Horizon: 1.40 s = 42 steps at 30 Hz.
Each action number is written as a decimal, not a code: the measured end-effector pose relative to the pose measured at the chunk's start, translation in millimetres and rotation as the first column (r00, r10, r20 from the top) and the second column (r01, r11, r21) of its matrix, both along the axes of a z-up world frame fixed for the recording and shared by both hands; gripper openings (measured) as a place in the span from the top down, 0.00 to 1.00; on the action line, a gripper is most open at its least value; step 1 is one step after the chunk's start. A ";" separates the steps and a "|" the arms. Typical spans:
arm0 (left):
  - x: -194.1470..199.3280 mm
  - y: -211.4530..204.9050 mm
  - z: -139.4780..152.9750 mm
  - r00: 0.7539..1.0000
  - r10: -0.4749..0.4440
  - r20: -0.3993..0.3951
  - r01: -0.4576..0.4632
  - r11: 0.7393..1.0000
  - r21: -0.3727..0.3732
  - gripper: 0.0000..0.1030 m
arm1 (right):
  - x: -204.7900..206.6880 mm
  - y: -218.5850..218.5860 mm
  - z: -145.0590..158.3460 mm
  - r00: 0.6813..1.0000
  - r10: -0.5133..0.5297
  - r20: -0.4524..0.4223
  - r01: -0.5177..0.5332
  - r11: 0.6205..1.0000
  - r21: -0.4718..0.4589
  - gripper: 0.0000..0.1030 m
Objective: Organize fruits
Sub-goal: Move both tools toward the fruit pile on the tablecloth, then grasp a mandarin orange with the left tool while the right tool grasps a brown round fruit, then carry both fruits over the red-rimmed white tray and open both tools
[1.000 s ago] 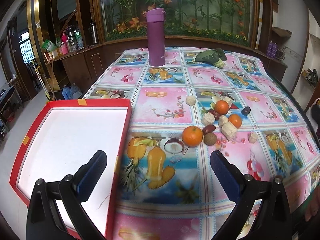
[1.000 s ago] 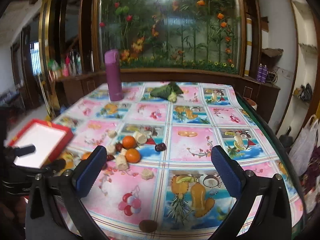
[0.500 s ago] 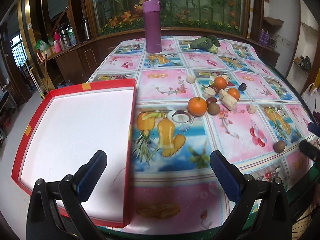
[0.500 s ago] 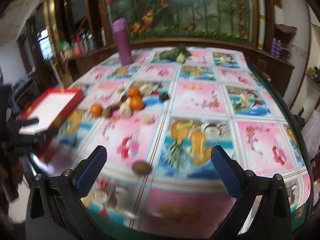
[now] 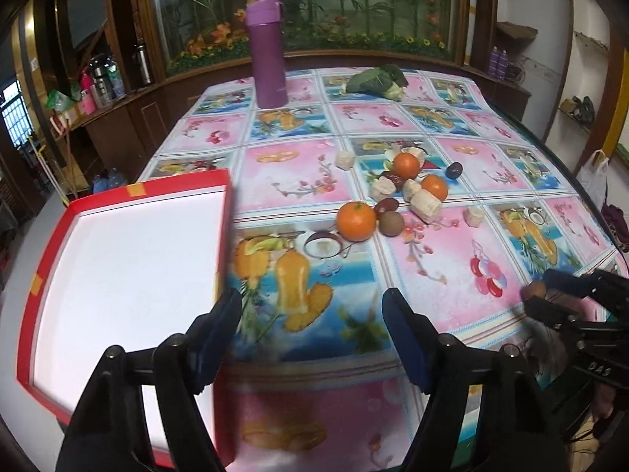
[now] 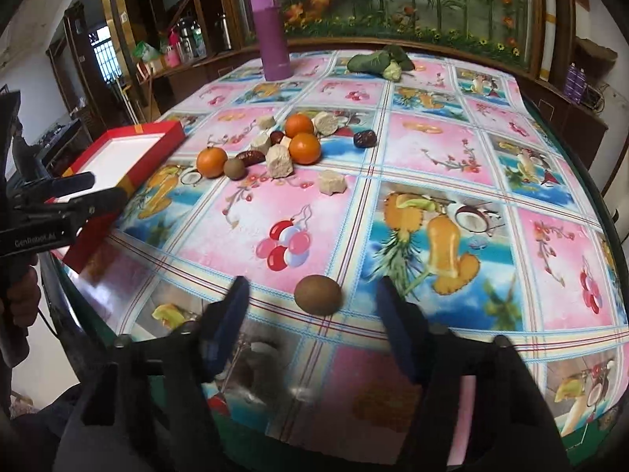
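Observation:
A red tray [image 5: 224, 212] with a white floor lies at the table's left; it also shows in the right wrist view [image 6: 157, 145]. A pile of oranges [image 5: 355, 221], dates, a kiwi [image 5: 390, 223] and pale chunks lies mid-table, also in the right wrist view [image 6: 304, 148]. A lone brown kiwi [image 6: 317, 295] lies near the front edge, between and just ahead of my right gripper's [image 6: 312, 306] open jaws. My left gripper [image 5: 310, 314] is open and empty beside the tray's right rim. The right gripper also shows in the left wrist view [image 5: 550, 295].
A purple flask [image 5: 267, 67] and a leafy green vegetable [image 5: 377, 78] stand at the table's far side. A wooden counter with bottles runs along the left. The table's curved green edge [image 6: 613, 236] is at the right.
Both grippers have narrowed their opening somewhat. The right gripper has come down close to the lone kiwi. The left gripper has shifted a little right along the tray's rim.

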<state>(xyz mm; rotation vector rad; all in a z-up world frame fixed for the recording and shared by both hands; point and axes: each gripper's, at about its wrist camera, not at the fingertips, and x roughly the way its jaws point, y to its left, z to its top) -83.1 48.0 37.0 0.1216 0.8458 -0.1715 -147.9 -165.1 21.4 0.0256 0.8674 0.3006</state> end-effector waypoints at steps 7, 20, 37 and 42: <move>30.3 -8.8 -7.4 0.998 -0.020 -0.058 0.020 1.000 0.000 0.42 | 12.9 6.5 -12.8 0.998 -0.013 -0.061 0.013 1.000 -0.004 0.67; 82.0 -25.8 -32.0 0.978 -0.071 -0.196 0.067 0.997 -0.024 0.45 | 14.7 4.1 -13.8 0.998 -0.025 -0.065 0.025 1.000 -0.005 0.72; 76.0 -22.2 -14.3 0.987 -0.093 -0.128 0.084 0.994 -0.075 0.67 | 16.1 7.0 -10.7 0.996 -0.044 -0.083 0.044 0.999 -0.005 0.72; 41.6 16.9 25.5 1.000 -0.018 -0.020 0.017 0.997 -0.076 0.67 | 19.1 19.7 1.4 0.997 -0.008 -0.074 0.011 0.999 0.047 0.73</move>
